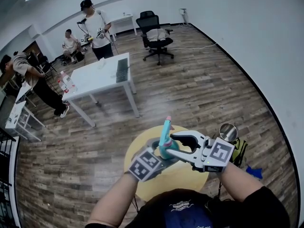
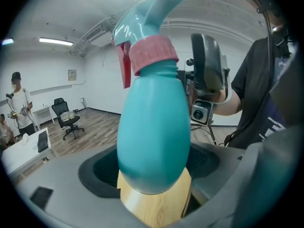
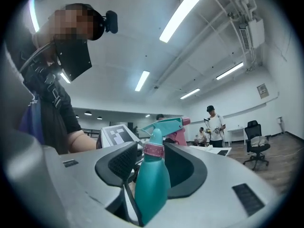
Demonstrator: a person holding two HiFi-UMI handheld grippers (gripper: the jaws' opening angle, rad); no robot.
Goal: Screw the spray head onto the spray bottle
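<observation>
A teal spray bottle (image 1: 169,151) stands on the round yellow table (image 1: 183,177), and its teal spray head (image 1: 166,127) sits on top by a pink collar. In the left gripper view the bottle's belly (image 2: 154,137) fills the space between the pads, and my left gripper (image 1: 159,155) is shut on it. My right gripper (image 1: 174,145) comes in from the right at neck height. In the right gripper view the pink collar (image 3: 153,149) and the spray head (image 3: 164,125) stand between the jaws. Small gaps show on both sides, so the right gripper (image 3: 154,167) is open.
A white table (image 1: 99,77) with a keyboard and small bottles stands beyond on the wood floor. A black office chair (image 1: 154,32) is farther back, and several people are at the back left. A round metal object (image 1: 228,131) and a green-yellow item (image 1: 240,148) lie right of the yellow table.
</observation>
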